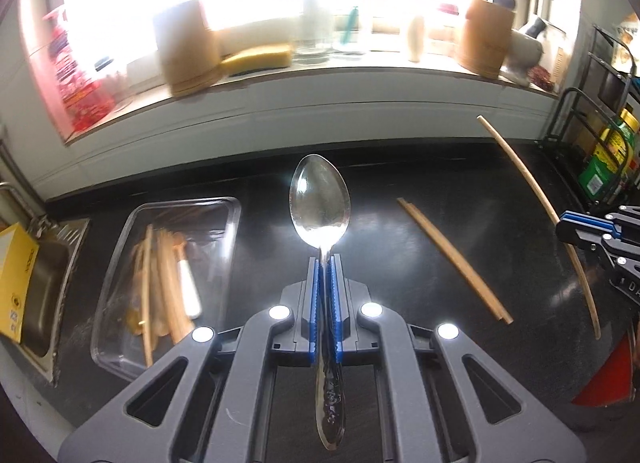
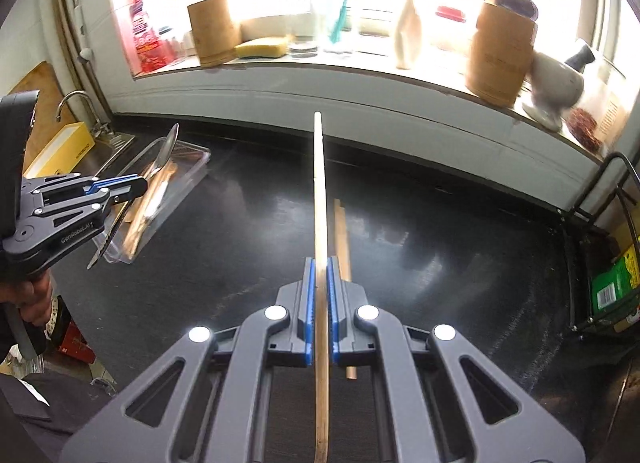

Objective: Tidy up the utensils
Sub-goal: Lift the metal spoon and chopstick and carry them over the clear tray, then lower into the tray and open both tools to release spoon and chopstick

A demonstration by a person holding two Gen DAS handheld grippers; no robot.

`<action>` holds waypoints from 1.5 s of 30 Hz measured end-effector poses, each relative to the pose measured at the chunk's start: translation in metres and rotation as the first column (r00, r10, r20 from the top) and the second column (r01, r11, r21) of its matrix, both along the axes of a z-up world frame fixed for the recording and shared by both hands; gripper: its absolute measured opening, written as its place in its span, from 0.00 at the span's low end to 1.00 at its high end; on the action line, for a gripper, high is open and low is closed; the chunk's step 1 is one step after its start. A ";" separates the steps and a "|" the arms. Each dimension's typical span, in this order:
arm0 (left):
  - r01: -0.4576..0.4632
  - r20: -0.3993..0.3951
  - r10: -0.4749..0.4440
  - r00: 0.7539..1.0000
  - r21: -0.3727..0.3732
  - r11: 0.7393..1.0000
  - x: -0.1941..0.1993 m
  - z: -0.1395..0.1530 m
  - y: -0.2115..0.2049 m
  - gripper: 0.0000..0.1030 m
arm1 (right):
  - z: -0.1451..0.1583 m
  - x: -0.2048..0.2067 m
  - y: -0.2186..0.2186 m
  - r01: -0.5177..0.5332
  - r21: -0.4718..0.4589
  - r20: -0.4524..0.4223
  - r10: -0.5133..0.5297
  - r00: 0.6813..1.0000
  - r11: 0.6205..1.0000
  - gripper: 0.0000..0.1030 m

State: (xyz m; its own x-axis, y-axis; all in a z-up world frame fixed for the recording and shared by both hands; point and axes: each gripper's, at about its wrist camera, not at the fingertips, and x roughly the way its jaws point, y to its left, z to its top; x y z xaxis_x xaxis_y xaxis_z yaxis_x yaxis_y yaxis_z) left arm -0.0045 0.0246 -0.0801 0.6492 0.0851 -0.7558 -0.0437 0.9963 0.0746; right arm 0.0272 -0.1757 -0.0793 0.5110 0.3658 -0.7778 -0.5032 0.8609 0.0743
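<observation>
My left gripper [image 1: 324, 263] is shut on a metal spoon [image 1: 320, 203], bowl pointing forward, held above the black counter. It also shows in the right wrist view [image 2: 140, 184] with the spoon [image 2: 166, 153] over the tray. My right gripper [image 2: 320, 263] is shut on a long wooden chopstick [image 2: 319, 183], also visible in the left wrist view [image 1: 540, 199]. A pair of chopsticks [image 1: 452, 259] lies on the counter, partly under my right gripper [image 2: 342, 231]. A clear plastic tray [image 1: 224, 215] at left holds several wooden utensils [image 1: 166, 283].
A steel sink [image 1: 44, 283] with a yellow box [image 1: 14, 283] lies left of the tray. The windowsill holds wooden canisters [image 2: 500, 59], a sponge [image 2: 262, 48] and bottles. A black wire rack [image 2: 600, 231] with a green package stands at right.
</observation>
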 end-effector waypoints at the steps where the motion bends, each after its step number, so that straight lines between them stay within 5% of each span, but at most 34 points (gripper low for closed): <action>1: -0.014 0.000 0.014 1.000 0.000 1.000 -0.004 0.001 0.010 0.05 | 0.001 -0.002 0.012 -0.013 0.003 0.000 0.013 1.000 1.000 0.07; 23: -0.275 -0.040 0.275 0.961 0.017 0.961 -0.050 -0.010 0.221 0.05 | -0.010 0.014 0.276 -0.271 0.106 -0.109 0.282 0.953 0.957 0.07; 45: -0.275 -0.166 0.263 0.950 -0.052 0.960 0.029 -0.074 0.266 0.05 | -0.074 0.079 0.347 -0.242 0.120 -0.315 0.268 0.910 0.963 0.07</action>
State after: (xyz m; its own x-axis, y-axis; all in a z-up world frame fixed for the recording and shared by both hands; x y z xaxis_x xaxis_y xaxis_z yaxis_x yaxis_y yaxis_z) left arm 0.0249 0.2903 -0.1540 0.4839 0.1810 -0.8562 -0.3044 0.9521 0.0292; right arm 0.1063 0.1717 -0.1536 0.1156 0.5147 -0.8495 -0.6413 0.6918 0.3318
